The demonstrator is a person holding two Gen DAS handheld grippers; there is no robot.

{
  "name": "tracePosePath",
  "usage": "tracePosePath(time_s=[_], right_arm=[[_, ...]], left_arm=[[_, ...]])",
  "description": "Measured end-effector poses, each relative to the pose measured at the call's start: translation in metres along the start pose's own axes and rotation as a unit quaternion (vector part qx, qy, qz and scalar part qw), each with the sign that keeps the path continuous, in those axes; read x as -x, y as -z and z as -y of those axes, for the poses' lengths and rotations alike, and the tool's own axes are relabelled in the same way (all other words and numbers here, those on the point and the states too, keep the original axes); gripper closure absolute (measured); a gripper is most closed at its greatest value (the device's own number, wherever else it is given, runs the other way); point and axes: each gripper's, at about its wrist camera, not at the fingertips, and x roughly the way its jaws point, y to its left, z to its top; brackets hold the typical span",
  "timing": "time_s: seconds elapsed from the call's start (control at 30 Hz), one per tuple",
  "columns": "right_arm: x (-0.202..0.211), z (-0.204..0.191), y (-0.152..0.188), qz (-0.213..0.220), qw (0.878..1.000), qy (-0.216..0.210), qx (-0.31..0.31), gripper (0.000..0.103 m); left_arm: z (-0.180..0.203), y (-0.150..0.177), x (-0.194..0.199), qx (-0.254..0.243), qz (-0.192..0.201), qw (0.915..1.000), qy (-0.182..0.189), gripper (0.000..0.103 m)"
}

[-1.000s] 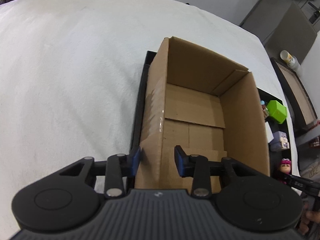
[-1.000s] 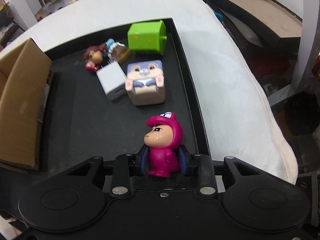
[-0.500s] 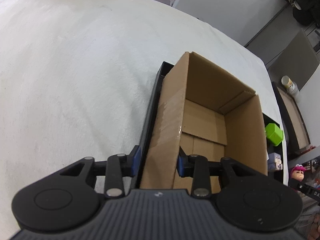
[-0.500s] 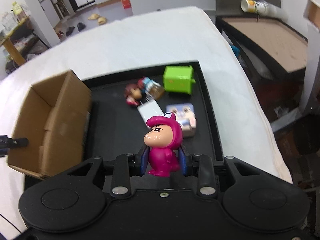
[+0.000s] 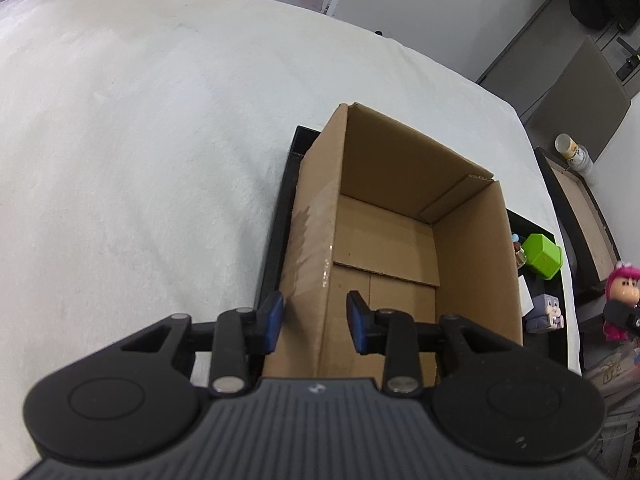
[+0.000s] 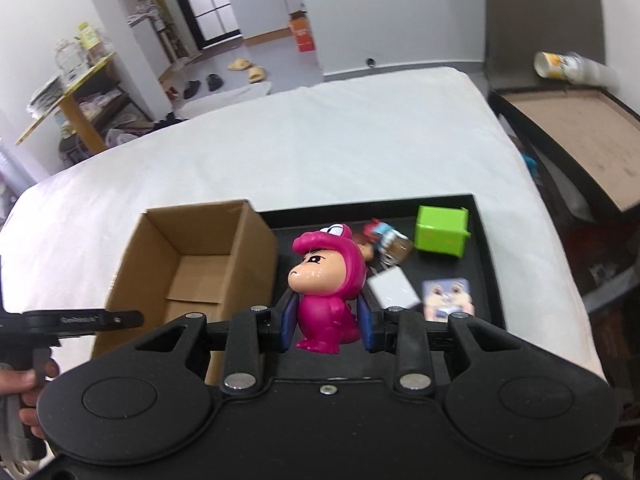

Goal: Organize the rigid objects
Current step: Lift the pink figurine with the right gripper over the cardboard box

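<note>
An open cardboard box (image 5: 400,160) (image 6: 208,232) stands at the left end of a black tray (image 5: 280,232) (image 6: 440,268). My left gripper (image 5: 316,320) straddles the box's near left wall, one pad outside and one inside. Its jaws are closing, and a small gap still shows at the inner pad. My right gripper (image 6: 327,320) is shut on a pink hooded figure (image 6: 328,292) (image 5: 620,292), held upright in the air above the tray's near side, right of the box. The box is empty.
On the tray's right part lie a green cube (image 6: 440,232) (image 5: 542,256), a white block (image 6: 394,290), a bunny cube (image 6: 448,296) and small figures (image 6: 384,236). The tray rests on a white padded table (image 6: 320,140). A brown-bottomed tray (image 6: 580,128) and a cup (image 6: 568,66) sit far right.
My right gripper has risen with the pink figure, so the box now shows at its left. My left gripper stays at the box wall, its pads slightly closer together.
</note>
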Motion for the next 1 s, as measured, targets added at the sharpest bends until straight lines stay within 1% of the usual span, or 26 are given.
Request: tracePosePath(time_s=[0.07, 0.13, 0.2, 0.37, 0.6, 0.77, 1.0], right_arm=[[-0.002, -0.01, -0.004, 0.002, 1.0, -0.009, 0.007, 0.072], [-0.005, -0.02, -0.008, 0.002, 1.0, -0.017, 0.016, 0.072], [-0.008, -0.031, -0.012, 0.004, 0.999, -0.023, 0.027, 0.072], [-0.018, -0.059, -0.023, 0.01, 0.998, -0.041, 0.041, 0.072], [-0.049, -0.097, -0.034, -0.003, 0.996, -0.065, 0.053, 0.072], [-0.071, -0.12, -0.035, -0.021, 0.995, -0.065, 0.072, 0.072], [-0.094, -0.14, -0.033, -0.04, 0.994, -0.057, 0.087, 0.072]], left_arm=[[-0.002, 0.0, -0.002, 0.0, -0.001, 1.0, -0.002, 0.079], [-0.005, -0.001, -0.003, 0.002, -0.004, 1.0, 0.006, 0.082], [-0.008, -0.002, -0.005, 0.007, -0.008, 0.9999, 0.011, 0.082], [-0.012, -0.001, -0.006, 0.0, -0.01, 0.9997, 0.023, 0.082], [-0.02, -0.003, -0.009, 0.008, -0.024, 0.9987, 0.044, 0.082], [-0.023, -0.006, -0.012, 0.009, -0.032, 0.9975, 0.062, 0.082], [-0.029, -0.009, -0.016, 0.015, -0.039, 0.9959, 0.08, 0.081]])
